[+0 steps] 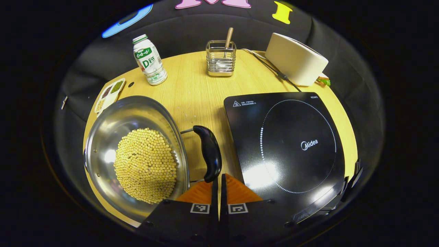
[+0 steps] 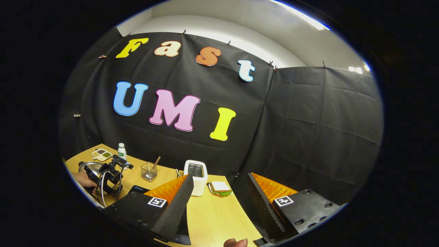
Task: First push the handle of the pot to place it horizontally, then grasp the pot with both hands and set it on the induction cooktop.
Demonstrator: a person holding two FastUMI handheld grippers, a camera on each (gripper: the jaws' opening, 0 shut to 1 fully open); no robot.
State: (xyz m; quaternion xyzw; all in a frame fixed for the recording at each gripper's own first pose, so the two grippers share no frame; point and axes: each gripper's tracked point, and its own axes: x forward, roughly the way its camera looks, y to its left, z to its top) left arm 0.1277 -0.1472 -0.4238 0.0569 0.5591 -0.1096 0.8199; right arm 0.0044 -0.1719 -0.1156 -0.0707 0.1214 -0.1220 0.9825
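Observation:
A steel pot (image 1: 103, 144) holding a heap of yellow beans (image 1: 145, 164) sits on the wooden table, left of the black induction cooktop (image 1: 291, 144). Its black handle (image 1: 209, 152) hangs on wire arms at the pot's right side, between pot and cooktop. My left gripper (image 1: 219, 178) is shut with nothing between its fingers, and its tips are right against the handle's near end. My right gripper (image 2: 220, 175) is held up to the right of the table, wide open and empty. In the right gripper view a hand holds the left gripper (image 2: 109, 175) over the pot (image 2: 87, 166).
At the back stand a white bottle (image 1: 149, 60), a wire caddy with a spoon (image 1: 221, 58) and a white toaster (image 1: 295, 58) with its cable. A small divided dish (image 1: 109, 94) lies behind the pot. A sandwich (image 2: 219, 187) sits by the toaster.

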